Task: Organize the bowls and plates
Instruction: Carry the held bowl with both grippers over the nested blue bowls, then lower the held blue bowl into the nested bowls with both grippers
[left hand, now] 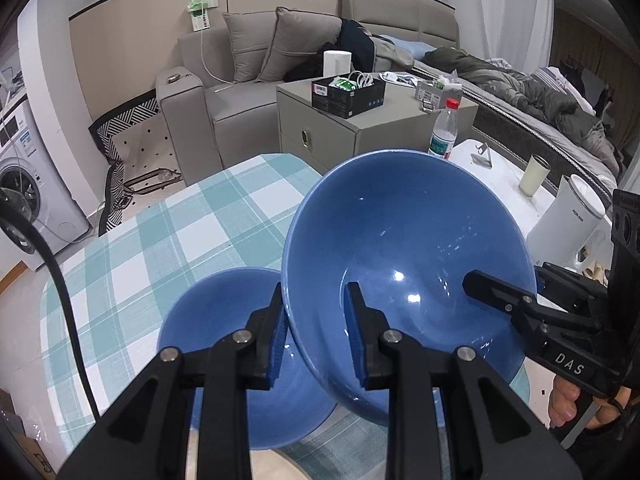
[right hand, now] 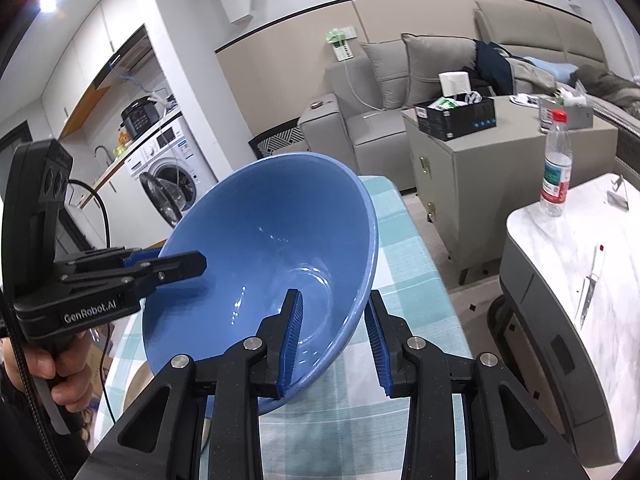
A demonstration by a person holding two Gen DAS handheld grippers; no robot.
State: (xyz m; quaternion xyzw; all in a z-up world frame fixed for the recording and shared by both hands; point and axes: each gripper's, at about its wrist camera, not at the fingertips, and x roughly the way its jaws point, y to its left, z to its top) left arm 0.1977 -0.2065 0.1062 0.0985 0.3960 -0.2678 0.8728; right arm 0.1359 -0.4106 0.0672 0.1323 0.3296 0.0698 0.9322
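Bowl, large, blue (left hand: 408, 264), glossy inside, held tilted in the air above a table with a teal-and-white checked cloth (left hand: 180, 232). Left gripper (left hand: 316, 336) clamped on its near rim, one blue pad outside the wall and one inside. Right gripper (right hand: 334, 338) clamped on the opposite rim in the same manner. Second blue bowl (left hand: 224, 320), smaller in view, resting on the cloth directly beneath the first and partly hidden by it. Hand (right hand: 60, 372) visible on the left gripper's handle. Beyond: grey cabinet (left hand: 340, 128), water bottle with red cap (left hand: 444, 130), grey sofa, washing machine (right hand: 168, 176).
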